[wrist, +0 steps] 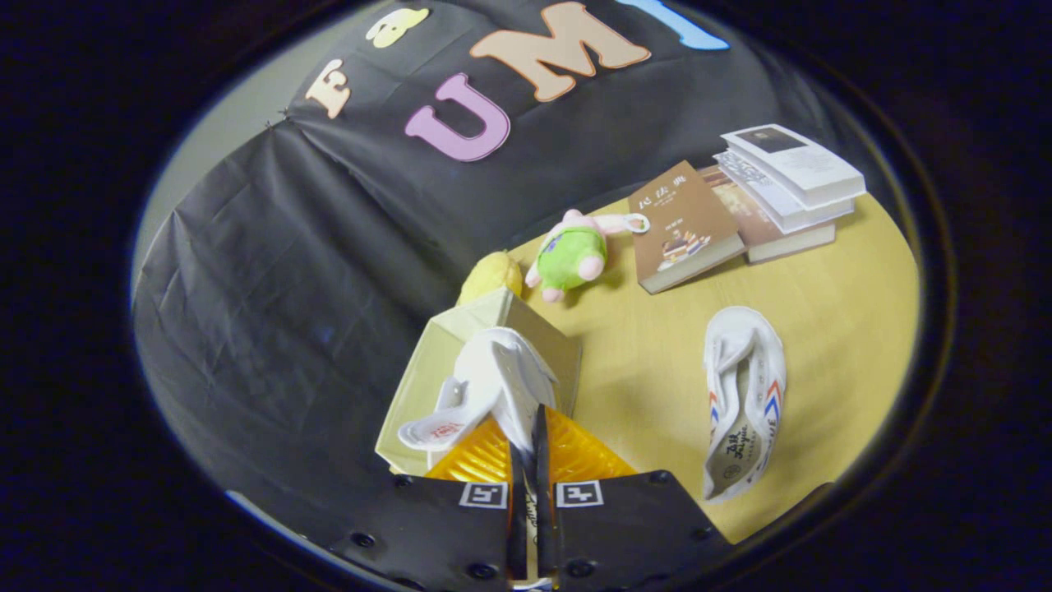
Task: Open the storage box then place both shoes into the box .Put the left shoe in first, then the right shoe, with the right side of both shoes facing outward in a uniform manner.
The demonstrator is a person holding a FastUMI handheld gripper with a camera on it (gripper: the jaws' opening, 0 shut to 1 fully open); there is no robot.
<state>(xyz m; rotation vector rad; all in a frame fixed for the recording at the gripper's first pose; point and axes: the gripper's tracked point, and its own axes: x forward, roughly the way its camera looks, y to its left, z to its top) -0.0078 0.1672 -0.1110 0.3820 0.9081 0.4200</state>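
My gripper is shut on a white canvas shoe, both fingers pinching its side wall. The shoe hangs tilted over the mouth of the pale cardboard storage box, which stands with its top open just ahead of the fingers. Whether the shoe touches the box is unclear. The second white shoe, with red and blue side marks, lies on the yellow wooden table to the right of the box, its insole facing up.
A green and pink plush toy and a yellow plush lie beyond the box. A brown book and a stack of books sit at the table's far right. Black cloth wall stands behind.
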